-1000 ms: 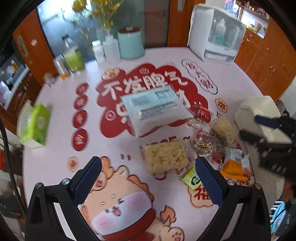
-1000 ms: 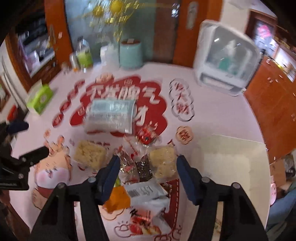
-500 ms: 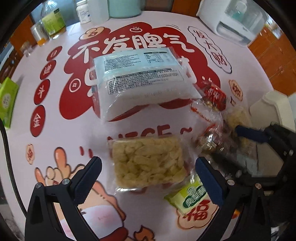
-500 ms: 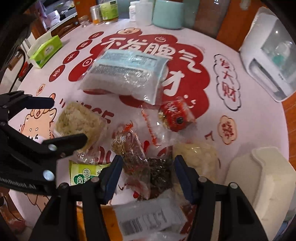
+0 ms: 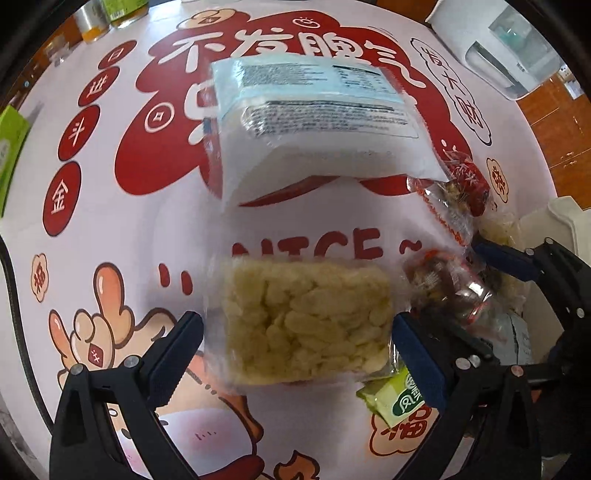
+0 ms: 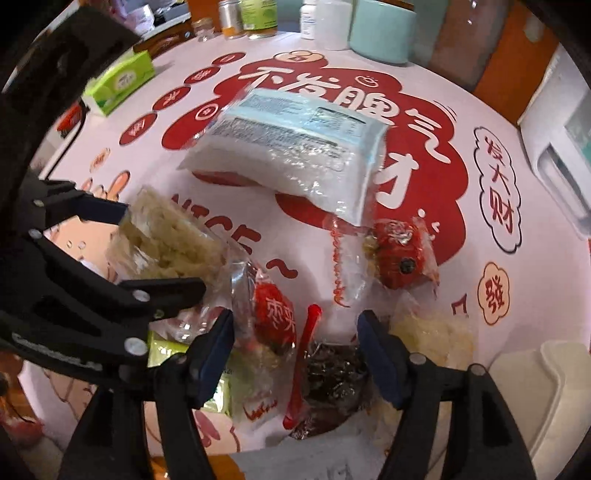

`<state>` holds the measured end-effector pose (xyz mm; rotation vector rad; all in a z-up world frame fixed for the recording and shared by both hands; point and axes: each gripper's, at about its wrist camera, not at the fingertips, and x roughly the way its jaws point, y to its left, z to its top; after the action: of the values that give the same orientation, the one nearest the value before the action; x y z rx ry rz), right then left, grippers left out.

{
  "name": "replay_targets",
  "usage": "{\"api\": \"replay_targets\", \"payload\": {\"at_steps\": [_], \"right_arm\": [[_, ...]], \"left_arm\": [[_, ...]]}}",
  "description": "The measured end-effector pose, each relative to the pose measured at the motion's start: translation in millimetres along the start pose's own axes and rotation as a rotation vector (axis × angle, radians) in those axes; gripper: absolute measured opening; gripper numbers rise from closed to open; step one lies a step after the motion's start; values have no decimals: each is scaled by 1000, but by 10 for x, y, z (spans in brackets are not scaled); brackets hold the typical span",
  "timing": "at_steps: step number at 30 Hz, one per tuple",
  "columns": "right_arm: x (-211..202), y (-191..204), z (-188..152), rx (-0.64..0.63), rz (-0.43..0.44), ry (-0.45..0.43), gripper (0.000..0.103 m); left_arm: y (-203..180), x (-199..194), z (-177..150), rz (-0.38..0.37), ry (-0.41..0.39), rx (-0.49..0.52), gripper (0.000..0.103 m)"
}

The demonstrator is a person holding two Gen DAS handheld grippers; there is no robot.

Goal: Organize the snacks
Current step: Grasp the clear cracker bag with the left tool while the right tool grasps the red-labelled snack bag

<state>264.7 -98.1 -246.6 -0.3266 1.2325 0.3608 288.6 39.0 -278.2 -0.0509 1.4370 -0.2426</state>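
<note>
My left gripper (image 5: 297, 341) is open, its fingers on either side of a clear pack of yellow puffed snack (image 5: 306, 319); it also shows in the right wrist view (image 6: 166, 243). My right gripper (image 6: 295, 347) is open, low over a red-and-clear date pack (image 6: 273, 321) and a dark snack pack (image 6: 332, 373). A big white bag with a blue label (image 5: 314, 122) lies behind, also in the right wrist view (image 6: 291, 147). A red wrapped snack (image 6: 400, 254) lies to the right.
A green sachet (image 5: 397, 395) lies by my left gripper's right finger. A white bin (image 6: 546, 398) stands at the right. A green tissue box (image 6: 120, 83), bottles and a mint canister (image 6: 380, 29) stand at the table's back. A white appliance (image 5: 498, 44) is at back right.
Both grippers have come down and forward toward the snack pile. The left now straddles the yellow puffed pack; the right is lower over the date and dark packs.
</note>
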Motion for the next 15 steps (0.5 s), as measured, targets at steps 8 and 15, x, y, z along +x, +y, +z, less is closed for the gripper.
{"api": "replay_targets", "payload": {"at_steps": [8,15], "right_arm": [[-8,-11,17,25,1,-34,47],[-216,-56,-59,119,38,-70,38]], "left_arm": [[167,-118,-136,-18,-37,-20,84],[176,-333,-300,-14,-89,-18,79]]}}
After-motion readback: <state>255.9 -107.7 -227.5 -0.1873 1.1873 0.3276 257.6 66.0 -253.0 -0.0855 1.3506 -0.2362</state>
